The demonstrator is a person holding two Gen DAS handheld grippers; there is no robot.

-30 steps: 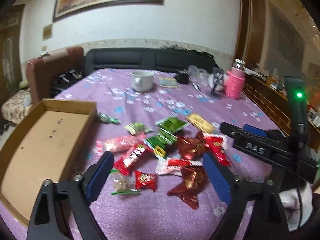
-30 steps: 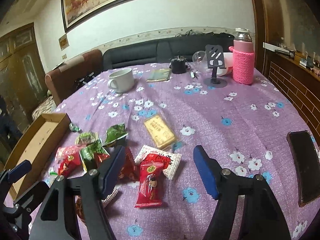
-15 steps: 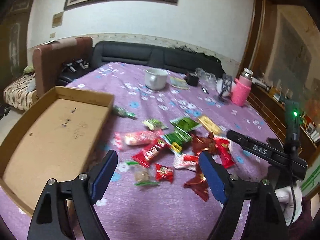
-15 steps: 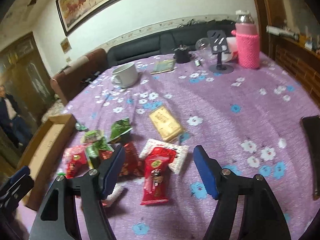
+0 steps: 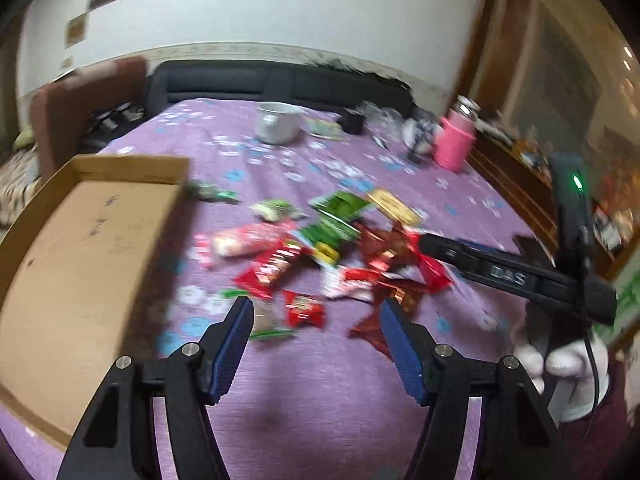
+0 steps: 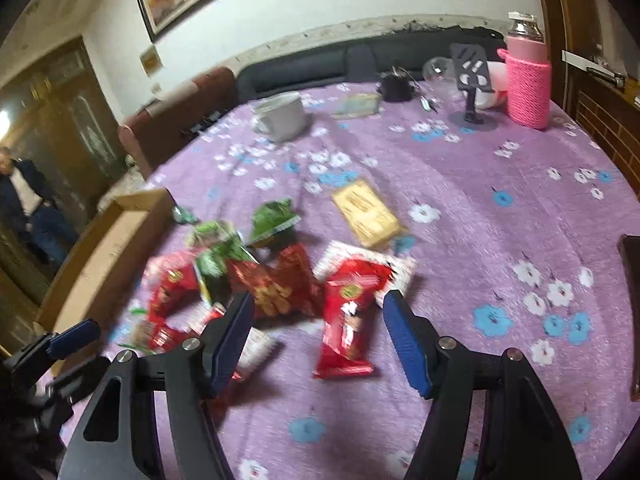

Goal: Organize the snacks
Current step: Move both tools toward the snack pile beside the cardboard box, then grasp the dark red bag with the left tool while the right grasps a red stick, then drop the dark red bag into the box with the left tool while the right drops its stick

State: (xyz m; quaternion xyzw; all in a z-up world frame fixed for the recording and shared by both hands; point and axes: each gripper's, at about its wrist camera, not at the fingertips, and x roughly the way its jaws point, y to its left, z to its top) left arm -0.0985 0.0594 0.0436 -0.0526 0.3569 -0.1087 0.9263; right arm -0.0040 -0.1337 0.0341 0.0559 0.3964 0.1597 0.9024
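Both tools, left and right, hang wide open and empty over scattered snacks; next, grip one for the box.

A heap of snack packets is lying at the frame's middle on the table, with a cardboard box sitting to its left and a flat biscuit pack lying just above and right of it. Toward the top, a mug is standing left of centre, while a phone stand and a sleeved flask are standing at the upper right. A sofa is running behind the table's far edge
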